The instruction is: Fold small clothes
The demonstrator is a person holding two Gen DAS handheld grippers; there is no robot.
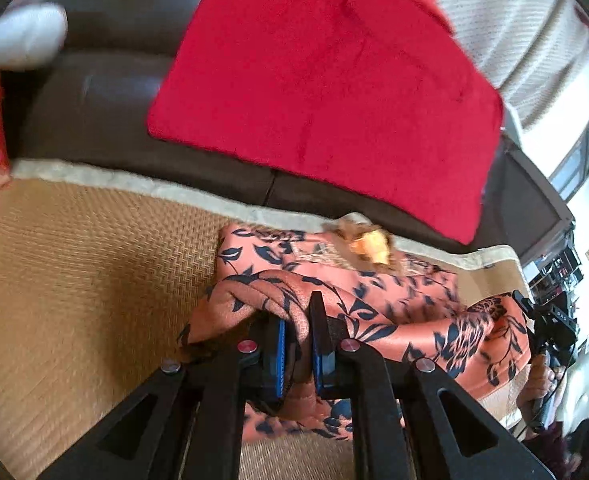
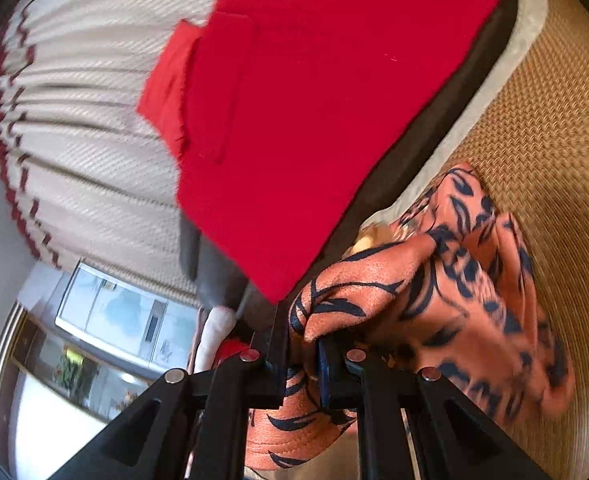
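Left gripper (image 1: 298,344): nearly closed, blue-padded fingers (image 1: 280,356) pinching a bunched fold of the orange floral garment (image 1: 374,304) — fabric squeezed between the pads and draped over the fingertips. Right gripper (image 2: 300,360): likewise clamped on an edge of the same garment (image 2: 434,296), cloth gathered above the jaws and a stitched hem hanging below them. Also seen from the left wrist camera, at the garment's far corner (image 1: 550,332). Stretched between the two, partly lifted, crumpled, over a woven straw mat (image 1: 74,280). A yellowish trim piece (image 1: 368,246) at the garment's far edge, blurred. Beyond the mat's pale border, a dark brown sofa (image 1: 106,112) with a red towel (image 1: 326,92) laid over it. Behind that, a cream curtain (image 2: 86,128) with red zigzag edging.
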